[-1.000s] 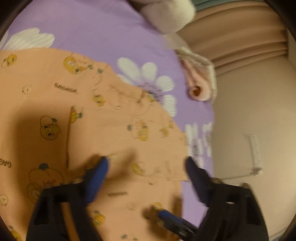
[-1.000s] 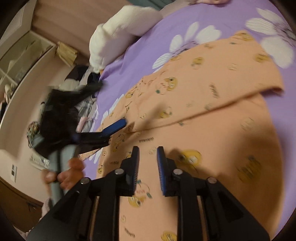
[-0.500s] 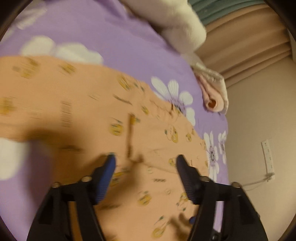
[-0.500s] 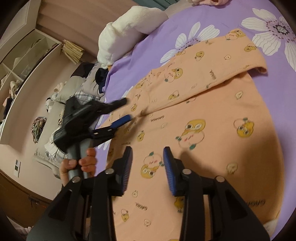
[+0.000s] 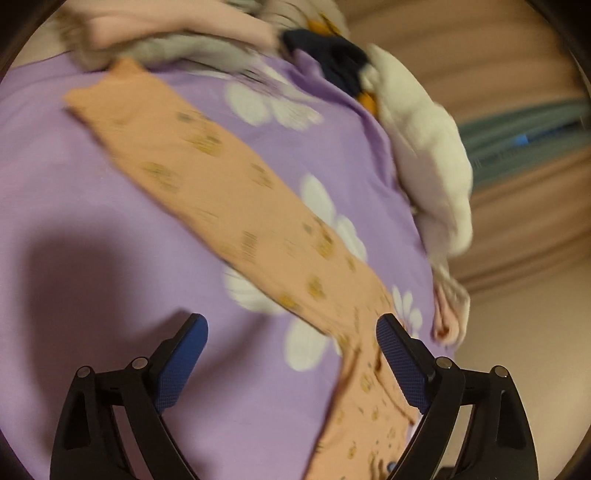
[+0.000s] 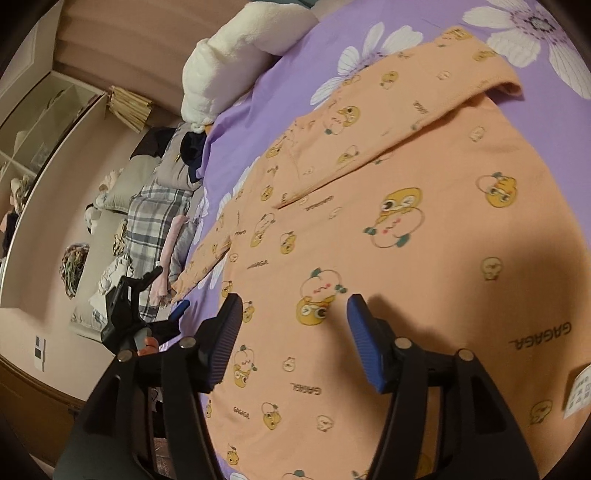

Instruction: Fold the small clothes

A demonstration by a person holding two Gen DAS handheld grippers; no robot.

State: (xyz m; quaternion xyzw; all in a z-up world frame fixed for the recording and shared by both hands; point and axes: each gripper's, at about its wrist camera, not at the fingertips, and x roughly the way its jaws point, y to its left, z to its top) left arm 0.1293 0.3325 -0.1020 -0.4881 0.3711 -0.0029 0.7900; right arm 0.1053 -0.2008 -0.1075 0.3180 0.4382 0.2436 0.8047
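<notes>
Both my grippers have spread wider over the last second, and my left one has swung off the shirt body toward the outstretched sleeve. Nearest me, my right gripper [image 6: 293, 332] hangs with its jaws well apart and nothing between them, over the body of the orange shirt [image 6: 388, 229], which lies flat on the purple flowered bedspread [image 6: 295, 74] with one sleeve already folded across it. My left gripper [image 5: 291, 358] is likewise wide open and empty; its right finger [image 5: 400, 363] is just at the edge of the long sleeve [image 5: 221, 192], which runs away to the far left over the bedspread. That view is blurred, so I cannot tell whether the finger touches cloth. Farther off, a white pillow [image 5: 428, 155] and a heap of other clothes [image 5: 177, 33] sit at the bed's far edge. My worry is that pinching the sleeve from this fast swing could catch the bedspread too, or drag the shirt body crooked.
</notes>
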